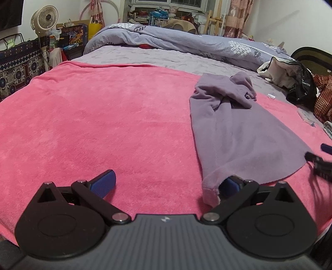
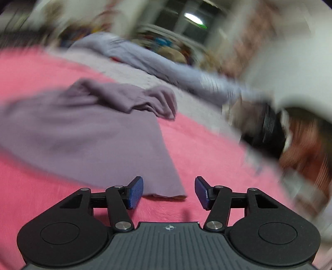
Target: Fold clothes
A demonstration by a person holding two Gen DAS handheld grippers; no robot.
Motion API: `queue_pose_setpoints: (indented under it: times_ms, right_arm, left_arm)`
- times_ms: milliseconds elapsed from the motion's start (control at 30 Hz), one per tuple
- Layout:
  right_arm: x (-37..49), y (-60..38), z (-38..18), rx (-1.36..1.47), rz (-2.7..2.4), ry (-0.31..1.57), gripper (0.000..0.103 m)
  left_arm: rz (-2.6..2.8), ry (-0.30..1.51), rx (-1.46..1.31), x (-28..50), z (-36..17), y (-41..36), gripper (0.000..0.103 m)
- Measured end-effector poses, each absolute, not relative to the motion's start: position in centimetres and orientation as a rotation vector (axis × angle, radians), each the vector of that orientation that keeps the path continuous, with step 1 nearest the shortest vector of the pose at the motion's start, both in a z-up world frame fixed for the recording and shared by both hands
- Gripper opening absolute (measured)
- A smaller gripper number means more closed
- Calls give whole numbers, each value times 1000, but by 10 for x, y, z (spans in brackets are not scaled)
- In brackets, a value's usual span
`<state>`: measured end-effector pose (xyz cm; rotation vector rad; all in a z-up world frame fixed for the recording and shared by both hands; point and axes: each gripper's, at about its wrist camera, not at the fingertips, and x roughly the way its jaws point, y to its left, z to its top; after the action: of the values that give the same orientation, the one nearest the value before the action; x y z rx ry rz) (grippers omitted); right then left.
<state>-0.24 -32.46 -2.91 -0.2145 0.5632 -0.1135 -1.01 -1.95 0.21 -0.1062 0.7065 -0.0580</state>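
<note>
A purple garment (image 1: 238, 128) lies on the pink blanket (image 1: 93, 124), its far end bunched and its near part spread flat. My left gripper (image 1: 168, 183) stands open wide just above the blanket. Its right pad (image 1: 229, 184) sits against the garment's near hem corner, which partly hides it; nothing is between the pads. In the blurred right wrist view, my right gripper (image 2: 169, 192) is open over the other near corner of the garment (image 2: 93, 135), whose tip lies below the gap, unpressed. One of its fingers (image 1: 317, 162) shows at the left wrist view's right edge.
A rumpled lilac duvet (image 1: 186, 41) lies across the far side of the bed. A black bag with clothes (image 1: 300, 83) and a plaid cloth (image 1: 323, 97) sit at the right. A fan (image 1: 44, 18) and cluttered boxes stand at the back left.
</note>
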Motion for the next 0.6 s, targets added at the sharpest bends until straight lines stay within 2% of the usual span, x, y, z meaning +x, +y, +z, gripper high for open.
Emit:
queue_pose_setpoints:
  times_ms: [100,167,200,233,400,500,533,600]
  right_arm:
    - [24,-371,-29,153,-145,616,63]
    - [38,-373,-36,152,-111,678,56]
    - [39,-367,-33,127,-71,676,29]
    - [39,-361,-31,111,-29,677,9]
    - [18,-342,9,190,75,609,8]
    - [-1,-362,39,295,23,520,6]
    - [-11,-369,46,306,-1,497,2]
    - [-25,-382,57,274,-74,481,2]
  left_arm:
    - [-55,716,-100,-9,-1,-21,103]
    - [-55,724,-95,-7,-3,-23,103]
    - [-55,724,-89,-7,-4,-24,103]
    - [-58,722,-83,-8,-4,-25,103]
    - [-49,714,-72,-8,-2,-23,103]
    - [-43,703,-57,-10,0,-22,103]
    - [-42,698,-49,-11,1,-21,103]
    - [-41,692,-36,-12,1,-22,103]
